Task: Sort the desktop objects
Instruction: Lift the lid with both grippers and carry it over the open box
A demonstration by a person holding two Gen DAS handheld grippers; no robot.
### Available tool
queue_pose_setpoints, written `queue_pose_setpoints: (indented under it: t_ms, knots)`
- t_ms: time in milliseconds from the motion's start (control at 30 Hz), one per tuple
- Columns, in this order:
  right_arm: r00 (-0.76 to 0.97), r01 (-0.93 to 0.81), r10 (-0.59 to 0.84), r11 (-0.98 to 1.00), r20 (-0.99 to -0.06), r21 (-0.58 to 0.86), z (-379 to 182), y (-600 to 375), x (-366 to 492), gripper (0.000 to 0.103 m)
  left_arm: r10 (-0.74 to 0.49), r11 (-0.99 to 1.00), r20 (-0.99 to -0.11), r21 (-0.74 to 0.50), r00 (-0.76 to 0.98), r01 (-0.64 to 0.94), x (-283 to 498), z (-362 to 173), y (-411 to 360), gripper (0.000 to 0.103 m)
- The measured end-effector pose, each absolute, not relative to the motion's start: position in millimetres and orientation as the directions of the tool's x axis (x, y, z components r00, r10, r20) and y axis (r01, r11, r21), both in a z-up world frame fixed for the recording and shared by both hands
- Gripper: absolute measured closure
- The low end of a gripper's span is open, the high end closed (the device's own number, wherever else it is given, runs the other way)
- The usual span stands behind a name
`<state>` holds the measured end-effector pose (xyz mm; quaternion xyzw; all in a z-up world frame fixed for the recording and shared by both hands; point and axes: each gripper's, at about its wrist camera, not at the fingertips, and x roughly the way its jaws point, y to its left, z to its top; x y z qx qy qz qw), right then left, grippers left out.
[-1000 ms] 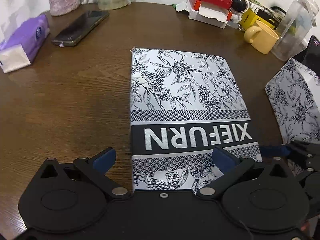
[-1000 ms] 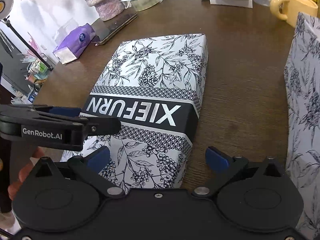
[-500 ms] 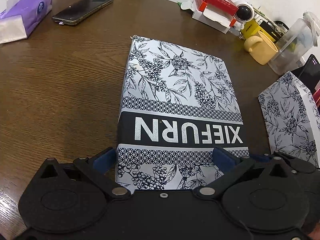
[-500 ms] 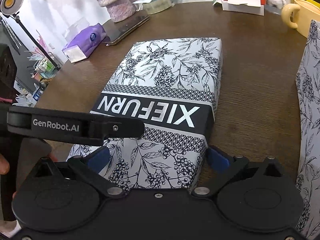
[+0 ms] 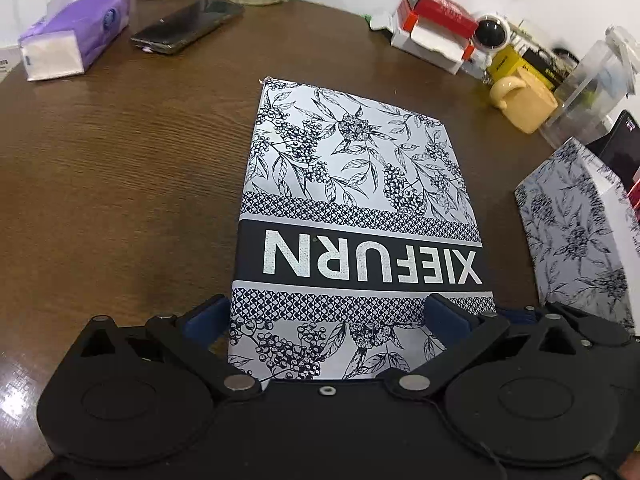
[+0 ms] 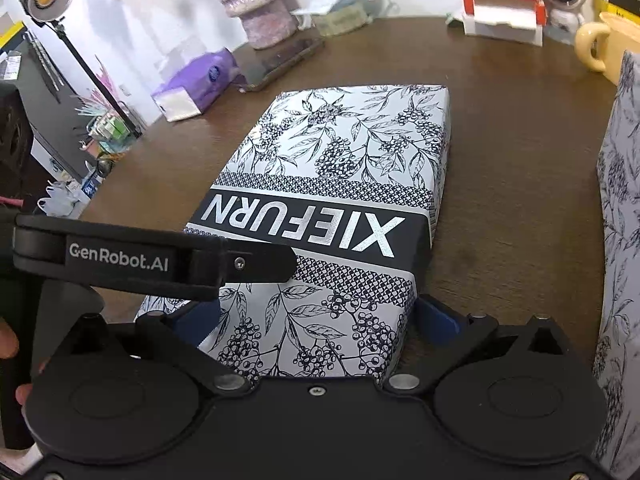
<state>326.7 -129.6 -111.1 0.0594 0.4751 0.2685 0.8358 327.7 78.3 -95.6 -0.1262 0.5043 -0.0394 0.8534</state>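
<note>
A flat box printed with black-and-white leaves and the word XIEFURN lies in the middle of the brown table. My left gripper is open over the box's near end, with its left pad beside the box's left edge and its right pad over the box top. My right gripper is open too, at the same end of the box, with its right pad just off the box's right edge. The left gripper's black finger crosses the right wrist view above the box's near left corner.
A second piece with the same leaf print stands at the right. Along the back are a purple tissue pack, a phone, a red and white box, a yellow mug and a clear jug. A hand shows at the left.
Both grippers have moved forward and lower onto the box's near end, so the box now reaches between their fingers. The finger spacing looks unchanged. The box has stayed in place.
</note>
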Motion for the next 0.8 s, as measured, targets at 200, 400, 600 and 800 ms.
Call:
queue_pose_setpoints:
  t_ms: [200, 400, 600, 800]
  knots:
    - [0.438, -0.409, 0.512, 0.845, -0.739, 0.343, -88.5, -120.8, 301.0, 0.000, -0.186, 0.965, -0.827, -0.256, 0.530, -0.061, 300.4, -74.0, 86.5, 0.000]
    - [0.463, -0.418, 0.528, 0.839, -0.712, 0.349, -65.2, -110.7, 261.3, 0.000, -0.172, 0.968, -0.807, -0.245, 0.565, -0.055, 261.2, -49.5, 93.6, 0.000]
    - [0.489, -0.421, 0.528, 0.840, -0.695, 0.342, -47.6, -101.8, 216.4, 0.000, -0.165, 0.971, -0.789, -0.236, 0.592, -0.043, 218.1, -31.2, 95.6, 0.000]
    - [0.505, -0.417, 0.524, 0.844, -0.686, 0.337, -37.8, -96.4, 173.1, 0.000, -0.167, 0.973, -0.781, -0.231, 0.602, -0.030, 176.0, -20.9, 96.5, 0.000]
